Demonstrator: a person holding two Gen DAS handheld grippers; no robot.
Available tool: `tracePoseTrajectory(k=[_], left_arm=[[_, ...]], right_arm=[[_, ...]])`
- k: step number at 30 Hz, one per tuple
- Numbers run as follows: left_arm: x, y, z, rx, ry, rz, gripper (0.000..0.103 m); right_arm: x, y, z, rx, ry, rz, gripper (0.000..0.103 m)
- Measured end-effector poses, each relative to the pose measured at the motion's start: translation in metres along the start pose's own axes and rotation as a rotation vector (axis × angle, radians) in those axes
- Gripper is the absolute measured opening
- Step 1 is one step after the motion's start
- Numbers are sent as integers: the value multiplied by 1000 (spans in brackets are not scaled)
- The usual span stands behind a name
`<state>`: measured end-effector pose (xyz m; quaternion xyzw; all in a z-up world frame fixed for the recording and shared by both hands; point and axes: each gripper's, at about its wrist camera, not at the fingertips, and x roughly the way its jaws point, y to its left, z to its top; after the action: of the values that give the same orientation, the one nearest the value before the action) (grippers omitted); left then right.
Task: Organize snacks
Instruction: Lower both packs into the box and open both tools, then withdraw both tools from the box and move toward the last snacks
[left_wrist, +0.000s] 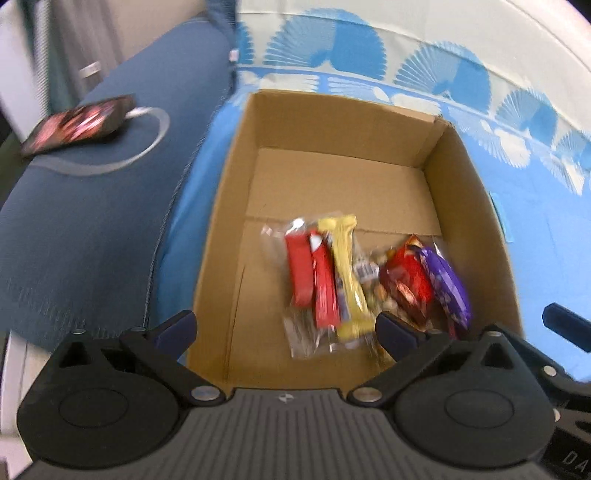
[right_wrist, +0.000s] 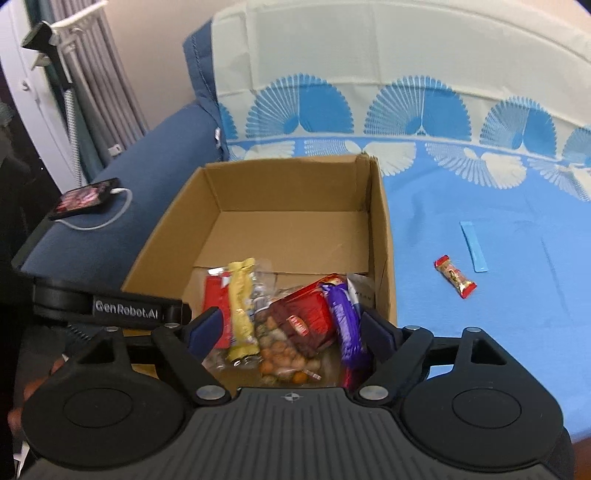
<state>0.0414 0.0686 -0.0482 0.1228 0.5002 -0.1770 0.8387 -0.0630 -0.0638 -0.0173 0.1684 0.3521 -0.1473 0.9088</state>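
1. On the blue patterned cloth (right_wrist: 480, 206) stands an open cardboard box (right_wrist: 255, 229), and both grippers hang over its near edge.
2. Inside the box, at the near end of its floor, the snacks lie in a loose heap: a yellow bar (left_wrist: 345, 273), two red bars (left_wrist: 312, 277) just beside it on the left, a clear bag of nuts (right_wrist: 284, 350), a dark red packet (right_wrist: 306, 321) and a purple packet (right_wrist: 345, 325).
3. The yellow bar and the red bars lie touching, partly on a clear wrapper; the purple packet leans against the dark red packet on the right side.
4. The far half of the box floor is bare cardboard.
5. The left gripper (left_wrist: 286, 325) has its jaws spread wide, and nothing is between them; the snacks lie below, not pinched.
6. The right gripper (right_wrist: 291, 328) also has its jaws apart, over the nuts and the dark red packet, and its pads do not press on anything.
7. Outside the box, on the cloth to the right, lie a small red candy (right_wrist: 455, 276) and, near it, a light blue stick sachet (right_wrist: 473, 246), apart from each other.
8. On the dark blue sofa arm (right_wrist: 140, 173) to the left rests a phone (right_wrist: 85, 198) with a white cable (right_wrist: 118, 210) plugged in.
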Motion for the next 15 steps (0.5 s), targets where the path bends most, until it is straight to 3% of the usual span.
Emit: tracePoseTrajectory(k=[15], left_arm=[[-82,-3,-42,37,-165,34,103]], right_arm=[[-83,19,-30,-50,-139,7,88]])
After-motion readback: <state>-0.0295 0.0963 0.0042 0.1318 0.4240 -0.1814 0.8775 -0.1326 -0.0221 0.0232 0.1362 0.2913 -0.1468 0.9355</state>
